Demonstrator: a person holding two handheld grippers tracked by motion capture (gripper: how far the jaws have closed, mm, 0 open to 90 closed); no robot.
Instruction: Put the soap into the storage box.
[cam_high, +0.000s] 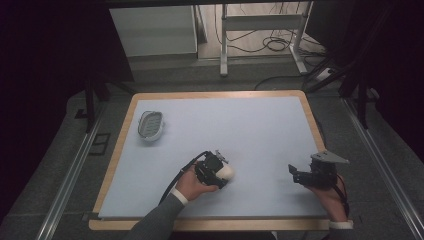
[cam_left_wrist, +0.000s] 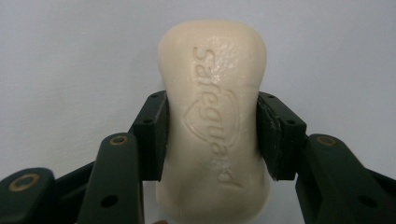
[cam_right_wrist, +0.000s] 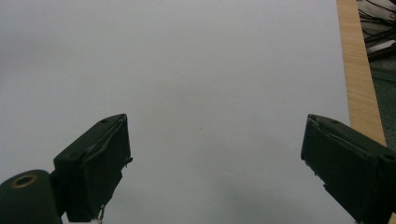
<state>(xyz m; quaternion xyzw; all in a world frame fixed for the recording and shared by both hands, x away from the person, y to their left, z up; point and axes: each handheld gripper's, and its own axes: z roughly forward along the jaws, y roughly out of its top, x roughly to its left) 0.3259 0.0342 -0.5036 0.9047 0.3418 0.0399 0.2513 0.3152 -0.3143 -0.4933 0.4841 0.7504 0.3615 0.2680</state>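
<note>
Both grippers are black: the left gripper (cam_high: 218, 167) trails a black cable, the right gripper (cam_high: 296, 174) carries a grey three-cornered plate. Brass-ringed screws stud the jaws; sleeve (cam_high: 157, 220) grey.

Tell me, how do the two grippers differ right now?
The left gripper has its fingers pressed on the sides of a cream soap bar; the right gripper has its fingers spread wide with nothing between them. In the high view the left sits near the table's middle, the right near its right edge. Both are black and hand-held.
</note>
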